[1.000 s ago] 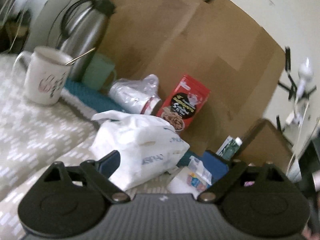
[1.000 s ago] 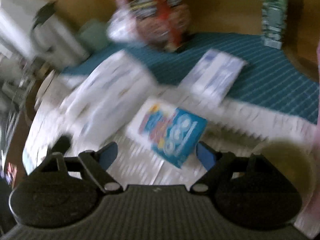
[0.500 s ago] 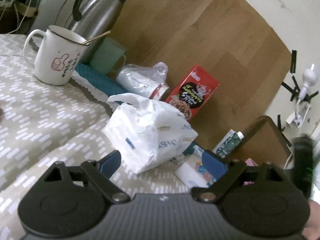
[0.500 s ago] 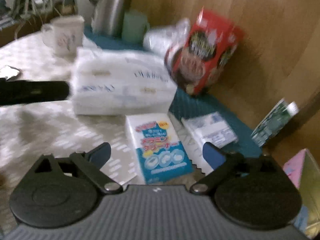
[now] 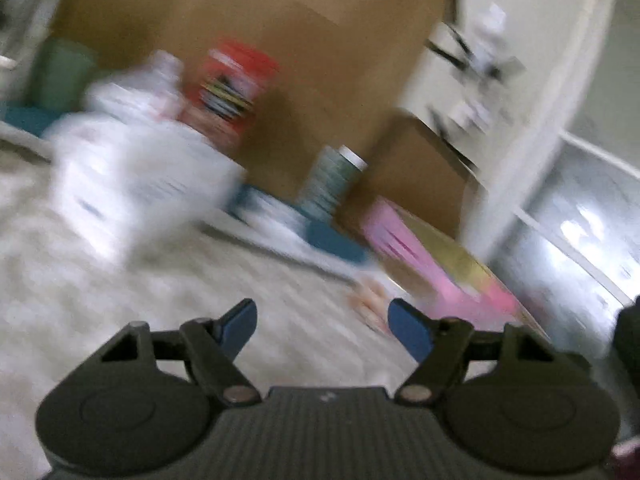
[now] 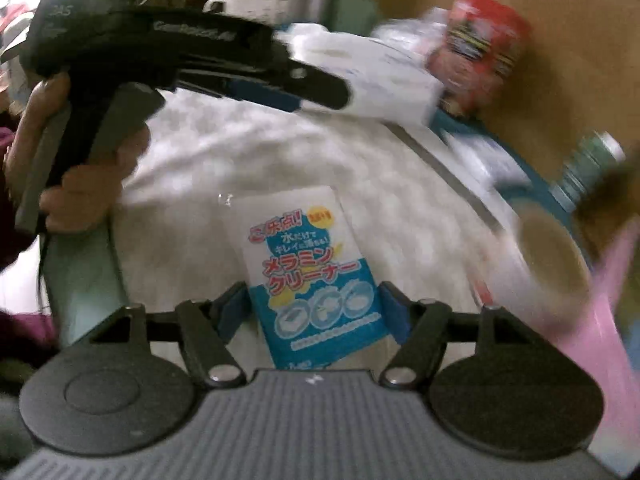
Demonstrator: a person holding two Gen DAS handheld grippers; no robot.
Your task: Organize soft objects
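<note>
A blue and white sponge pack (image 6: pixel 308 264) lies flat on the pale patterned cloth (image 6: pixel 248 152). My right gripper (image 6: pixel 312 310) straddles its near end. The jaws are closing, and the pads stand just off the pack's two edges. A white tissue pack (image 5: pixel 132 176) (image 6: pixel 380 84) rests further back. My left gripper (image 5: pixel 322 328) hovers over bare cloth with its jaws closing on nothing. In the right wrist view a hand (image 6: pixel 80 184) holds the left gripper (image 6: pixel 316 92) in front of the tissue pack. Both views are blurred.
A red snack box (image 5: pixel 232 88) (image 6: pixel 484 44) and a green carton (image 5: pixel 332 184) stand against the cardboard backdrop (image 5: pixel 320 40). On the right lies a pink box (image 5: pixel 436 264). A teal mat (image 5: pixel 340 240) runs along the back. A white mug (image 6: pixel 248 0) stands far back.
My right gripper has dropped over the sponge pack and now straddles it with narrower jaws. My left gripper has swung right, away from the tissue pack, and its jaws have narrowed.
</note>
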